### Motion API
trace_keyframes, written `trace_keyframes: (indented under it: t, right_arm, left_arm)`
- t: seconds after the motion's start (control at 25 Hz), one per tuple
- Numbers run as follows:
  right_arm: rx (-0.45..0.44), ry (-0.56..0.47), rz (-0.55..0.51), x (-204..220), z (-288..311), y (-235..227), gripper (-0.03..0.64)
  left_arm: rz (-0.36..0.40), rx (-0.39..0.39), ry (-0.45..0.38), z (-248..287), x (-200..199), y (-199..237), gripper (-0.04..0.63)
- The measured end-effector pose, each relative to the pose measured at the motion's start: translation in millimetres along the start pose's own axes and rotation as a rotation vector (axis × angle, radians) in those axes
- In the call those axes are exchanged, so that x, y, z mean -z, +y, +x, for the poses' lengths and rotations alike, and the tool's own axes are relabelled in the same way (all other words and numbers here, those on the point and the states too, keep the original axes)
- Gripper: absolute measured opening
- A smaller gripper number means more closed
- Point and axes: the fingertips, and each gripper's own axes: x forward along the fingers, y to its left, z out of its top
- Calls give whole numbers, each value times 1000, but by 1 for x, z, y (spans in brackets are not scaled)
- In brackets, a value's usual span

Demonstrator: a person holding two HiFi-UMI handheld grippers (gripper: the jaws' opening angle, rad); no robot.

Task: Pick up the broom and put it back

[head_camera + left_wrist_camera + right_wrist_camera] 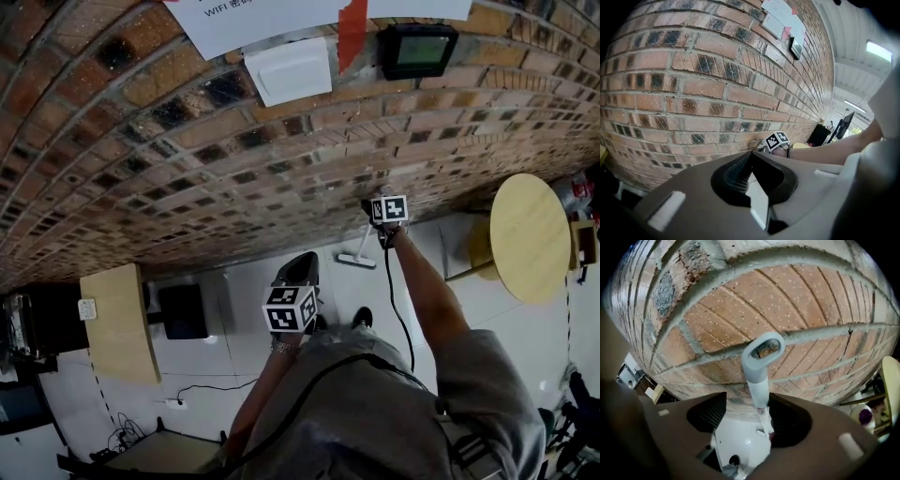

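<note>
**Broom Stood at the Brick Wall, Both Tongs Open**

The broom stood nearly upright at the foot of the brick wall. Its head was on the pale floor just out from the wall's base, and its grey looped grip was up close to the bricks. Whether the loop touched the wall could not be told.

The right gripper was held facing the wall with its jaws wide apart. The broom's white shaft rose between them, nearer the right jaw, and neither pad pressed on it.

The left gripper hung farther back from the wall and farther along it from the broom. Its jaws were a little apart, with only a wedge of pale floor showing between them and nothing held.

A round wooden table stood near the wall, beyond the right gripper. Sheets of white paper and a small dark screen were fixed high on the bricks.
</note>
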Motion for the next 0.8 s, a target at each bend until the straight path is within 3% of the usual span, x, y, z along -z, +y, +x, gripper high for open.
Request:
trace_keyframes:
  t: [0.6, 0.64, 0.76, 0.8]
  right_arm:
    - [-2, -31, 27, 10, -32, -8, 272]
    - [8, -48, 25, 9, -41, -6, 261]
    - [-9, -156, 12, 4, -84, 28, 112]
    - [-26, -193, -2, 3, -99, 47, 110]
  left_arm:
    - [32, 36, -3, 2, -2, -15, 0]
    - [38, 43, -5, 3, -3, -18, 0]
    - [52, 62, -13, 3, -4, -25, 0]
    - [56, 67, -16, 3, -5, -26, 0]
